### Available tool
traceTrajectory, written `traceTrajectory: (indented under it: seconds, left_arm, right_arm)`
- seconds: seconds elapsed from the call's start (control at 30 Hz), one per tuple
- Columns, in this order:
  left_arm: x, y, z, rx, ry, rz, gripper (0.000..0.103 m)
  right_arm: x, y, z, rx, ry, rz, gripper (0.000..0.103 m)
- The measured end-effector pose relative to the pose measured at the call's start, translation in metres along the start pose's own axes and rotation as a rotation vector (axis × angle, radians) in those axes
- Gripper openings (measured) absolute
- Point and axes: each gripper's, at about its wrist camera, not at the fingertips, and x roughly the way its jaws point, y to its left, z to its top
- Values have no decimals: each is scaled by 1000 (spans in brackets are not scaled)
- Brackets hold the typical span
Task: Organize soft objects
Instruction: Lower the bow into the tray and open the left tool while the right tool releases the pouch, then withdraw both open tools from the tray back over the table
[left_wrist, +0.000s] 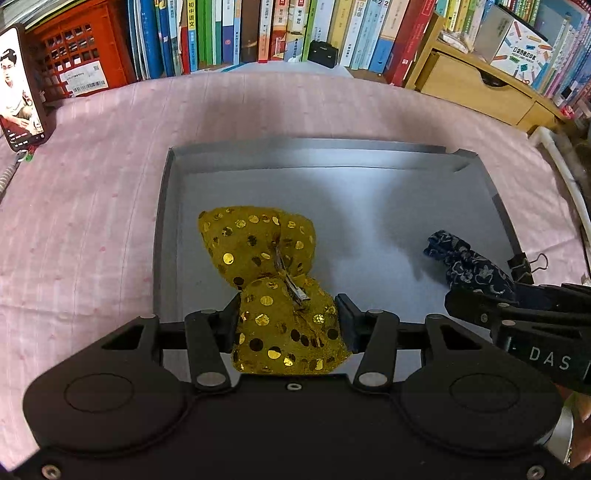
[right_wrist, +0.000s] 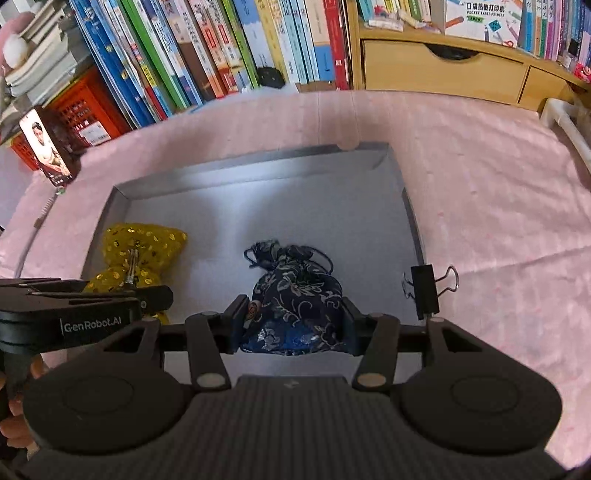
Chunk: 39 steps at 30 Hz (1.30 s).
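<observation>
Your left gripper squeezes the yellow bow, long way pointing toward eleven o'clock, and your right gripper squeezes the blue pouch, tied top toward twelve.

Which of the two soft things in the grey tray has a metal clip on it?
The yellow sequinned fabric bow; the dark blue floral drawstring pouch has only a cord.

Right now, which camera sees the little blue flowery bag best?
The right wrist view: the blue flowery bag sits whole, centred between the right gripper fingers. The left wrist view catches only part of it at the right edge.
</observation>
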Motion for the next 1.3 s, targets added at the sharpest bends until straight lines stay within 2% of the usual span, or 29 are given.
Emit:
traceTrajectory:
  seconds: [0.23,0.3,0.6,0.8,1.03,1.3]
  left_arm:
    - [3,-2,0,-1,4,3,54]
    - [2,-1,0,-3,3,1,55]
    - [-13,0,-4,-9,-20,-15,67]
    - [-47,-1,-13,7,-104,-56,72]
    - [-89,-4,-34,50,-210,-73,76]
    - [-134,-2,-76,107,-340,-88,79]
  right_arm:
    - [1,-1,1,0,5,-6,61]
    - [2,-1,1,-2,3,-12,65]
    - [-8,-2,-3,-10,-29,-3,75]
    - [-31,3,-9,-38,-90,-9,78]
    - [-71,14,-24,-89,-215,-11,84]
    - [-111,24,-56,-162,-340,15,86]
